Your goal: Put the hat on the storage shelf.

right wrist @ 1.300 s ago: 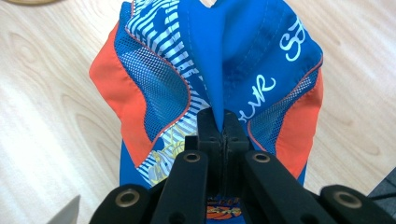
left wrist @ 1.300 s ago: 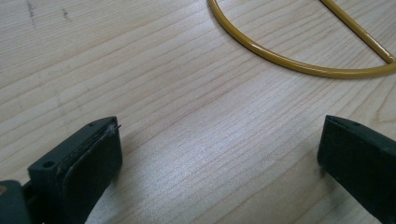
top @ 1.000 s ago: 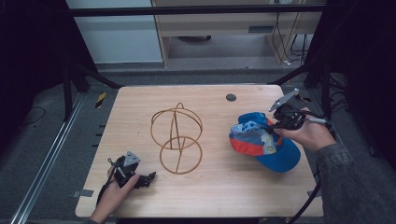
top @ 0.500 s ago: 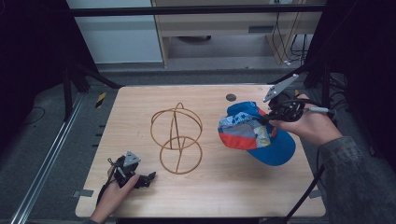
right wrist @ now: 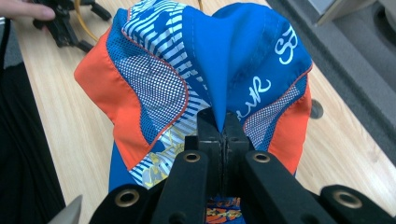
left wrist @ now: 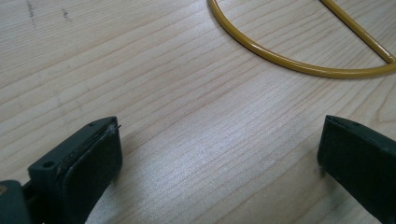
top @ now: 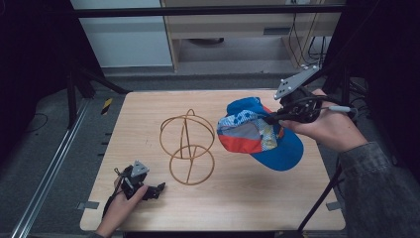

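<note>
I have the cap [top: 257,131] pinched in my right gripper [top: 277,118]; its jaws are closed tight on a fold of the blue crown fabric, and the cap hangs in the air above the right half of the table [top: 237,198], its brim toward the right edge. The wire stand [top: 188,146] stands near the middle of the table, just beside the cap. My left gripper [top: 151,191] rests near the front left corner with jaws wide and nothing between them. I judge the step is carrying the cap to the stand. Next I must bring the crown's opening over the top of the wire ball and lower it straight.
</note>
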`<action>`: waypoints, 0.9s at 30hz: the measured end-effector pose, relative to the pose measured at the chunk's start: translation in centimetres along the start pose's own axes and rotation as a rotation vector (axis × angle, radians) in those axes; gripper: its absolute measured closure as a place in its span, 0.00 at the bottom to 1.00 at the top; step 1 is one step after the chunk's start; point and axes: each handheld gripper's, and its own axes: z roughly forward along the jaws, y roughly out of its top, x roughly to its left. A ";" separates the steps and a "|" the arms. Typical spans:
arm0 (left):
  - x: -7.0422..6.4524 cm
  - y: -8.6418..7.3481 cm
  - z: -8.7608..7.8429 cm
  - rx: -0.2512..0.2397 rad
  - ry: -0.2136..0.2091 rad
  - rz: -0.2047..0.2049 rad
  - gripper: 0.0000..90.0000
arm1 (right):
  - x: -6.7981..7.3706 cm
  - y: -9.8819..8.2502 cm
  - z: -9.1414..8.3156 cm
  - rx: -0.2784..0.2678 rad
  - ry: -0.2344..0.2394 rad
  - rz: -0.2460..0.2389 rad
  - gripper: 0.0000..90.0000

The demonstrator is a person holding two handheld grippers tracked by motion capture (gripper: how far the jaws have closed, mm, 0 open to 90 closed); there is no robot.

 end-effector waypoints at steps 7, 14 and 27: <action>0.0 0.0 0.0 0.001 0.000 0.001 0.00 | 0.4 1.5 -0.5 -0.050 0.001 -0.012 1.00; 0.0 0.0 0.0 -0.002 -0.001 -0.004 0.00 | 1.0 3.0 -0.7 -0.095 0.000 -0.025 1.00; 0.0 0.0 0.0 0.001 0.000 0.001 0.00 | 2.2 6.9 0.2 -0.146 0.012 -0.067 1.00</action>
